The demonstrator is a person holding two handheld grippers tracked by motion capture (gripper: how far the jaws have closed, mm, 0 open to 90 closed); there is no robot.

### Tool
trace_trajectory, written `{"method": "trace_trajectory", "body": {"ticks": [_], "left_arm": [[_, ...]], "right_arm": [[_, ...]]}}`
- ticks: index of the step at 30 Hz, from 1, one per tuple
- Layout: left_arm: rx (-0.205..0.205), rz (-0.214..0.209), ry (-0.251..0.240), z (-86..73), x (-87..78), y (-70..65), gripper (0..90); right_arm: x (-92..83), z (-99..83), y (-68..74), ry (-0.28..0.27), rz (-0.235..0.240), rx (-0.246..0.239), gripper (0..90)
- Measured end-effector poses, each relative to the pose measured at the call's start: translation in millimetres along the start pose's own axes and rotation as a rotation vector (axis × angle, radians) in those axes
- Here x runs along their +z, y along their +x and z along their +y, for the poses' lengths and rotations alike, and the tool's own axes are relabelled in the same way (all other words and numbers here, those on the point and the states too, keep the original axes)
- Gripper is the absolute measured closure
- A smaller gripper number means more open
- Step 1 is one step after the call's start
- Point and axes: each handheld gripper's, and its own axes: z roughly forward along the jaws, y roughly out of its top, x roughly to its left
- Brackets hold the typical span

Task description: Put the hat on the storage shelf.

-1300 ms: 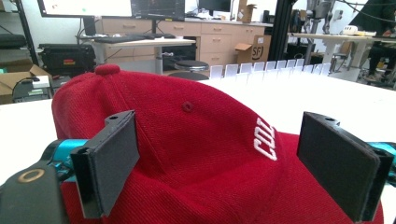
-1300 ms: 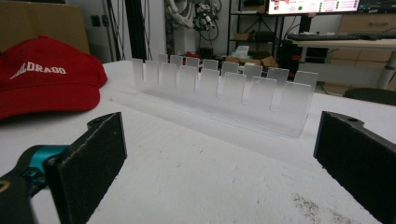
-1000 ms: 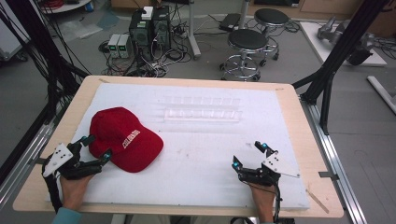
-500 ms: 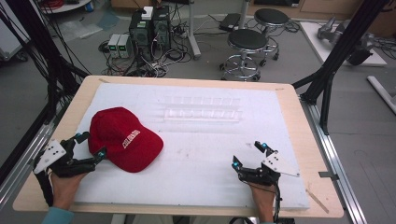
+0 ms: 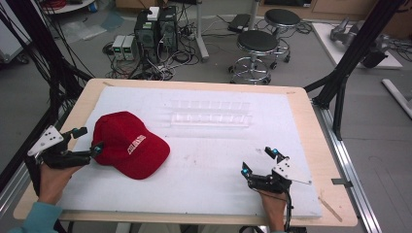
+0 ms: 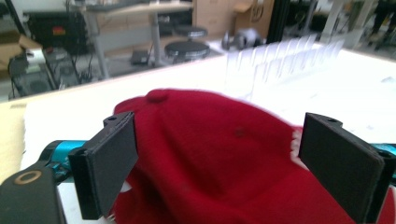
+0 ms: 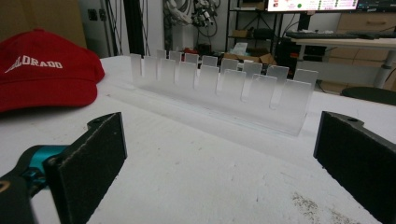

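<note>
Cap [image 5: 128,145] sits on the left half of the white mat [image 5: 209,160], crown up, brim pointing toward the middle of the table, with the left gripper [image 5: 86,141] right at its back edge. In the left gripper view the 2 jaws stand wide, one on each side of the crown, and we can't see either pad touching fabric yet. So we'd call this the approach for a grab, not the grab itself.

How we'd do it well: fabric is floppy, so pinching the soft back of the crown will probably just bunch it up and let the cap sag or swing once it lifts. We'd rather get the jaws onto something with more body, like the seam at the rim, and go low enough that 1 pad slides under the edge. Close slowly and check that the cloth is really between the pads before lifting (a thin fold can slip out easily).

The right gripper [image 5: 259,165] hovers near the front right of the mat, well apart from the cap, jaws also wide and holding nothing. Its own view looks across bare mat at the clear rack [image 7: 219,91], a row of frosted upright tabs, with the cap off to one side. If the cap is meant to end up on or near that rack, we'd bring the right one in to steady the brim, since 1 grip on cloth won't control where the brim ends up.
</note>
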Motion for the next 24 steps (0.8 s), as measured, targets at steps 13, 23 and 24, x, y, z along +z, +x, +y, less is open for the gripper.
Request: {"method": "trace_trajectory", "body": {"ticks": [13,23,24], "left_arm": [[-0.016,-0.019,0.18,7.0,21.8,30.1,15.0],[-0.031,-0.066,0.284,-3.3,38.2,33.3,27.1],[-0.03,-0.078,0.288,-3.6,38.7,32.8,30.4]], "right_arm": [[0.1,0.1,0.2,0.003,-0.001,0.001,1.4],[0.2,0.1,0.2,0.003,-0.001,-0.002,1.4],[0.2,0.0,0.2,0.004,0.0,-0.003,1.4]]}}
